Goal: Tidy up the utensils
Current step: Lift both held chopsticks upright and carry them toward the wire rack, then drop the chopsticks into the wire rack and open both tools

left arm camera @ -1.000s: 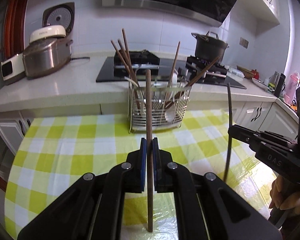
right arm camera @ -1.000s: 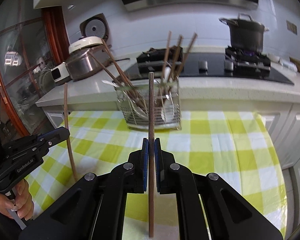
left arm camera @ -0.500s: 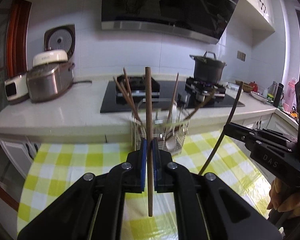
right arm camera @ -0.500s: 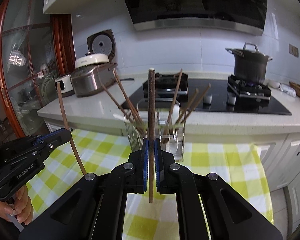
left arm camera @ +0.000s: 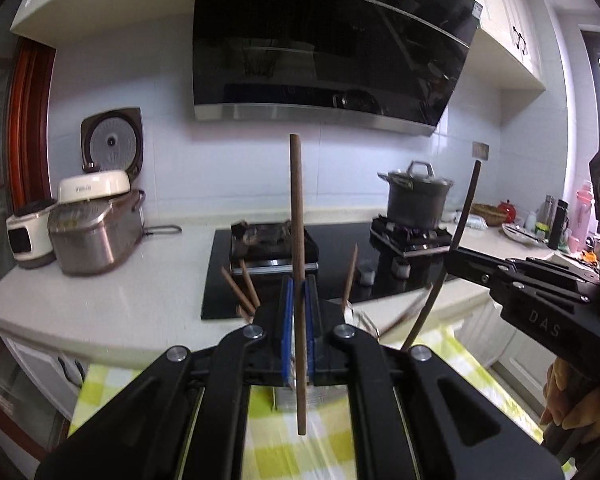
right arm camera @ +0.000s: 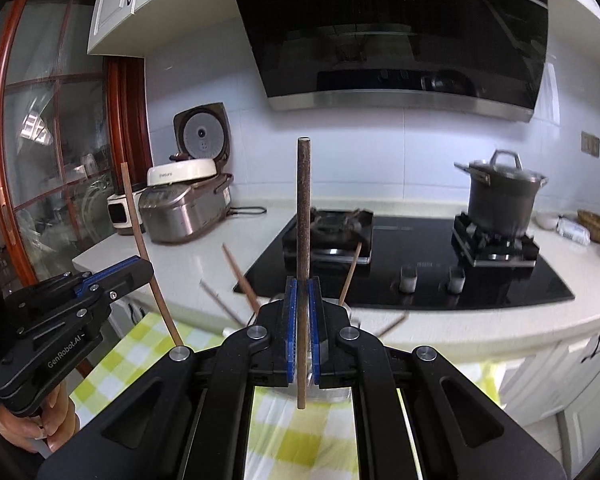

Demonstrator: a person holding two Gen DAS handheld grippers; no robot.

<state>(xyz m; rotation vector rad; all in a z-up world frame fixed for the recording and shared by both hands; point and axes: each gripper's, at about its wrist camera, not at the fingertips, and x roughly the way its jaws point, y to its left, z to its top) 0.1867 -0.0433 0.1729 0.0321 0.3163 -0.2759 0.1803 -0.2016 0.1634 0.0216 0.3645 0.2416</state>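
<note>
Tongs (left arm camera: 298,312) — both clamped, chopstick (left arm camera: 298,240) each

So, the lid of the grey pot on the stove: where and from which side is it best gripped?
Grip the arched handle on top of the lid, coming from above, probably with the jaws across its bar. It stands clear of the lid, whose rim sits flat on the pot.

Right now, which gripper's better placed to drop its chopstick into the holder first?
Roughly even, slight edge left. The left gripper and right gripper each clamp an upright chopstick above the utensil holder, mostly hidden behind both.
</note>
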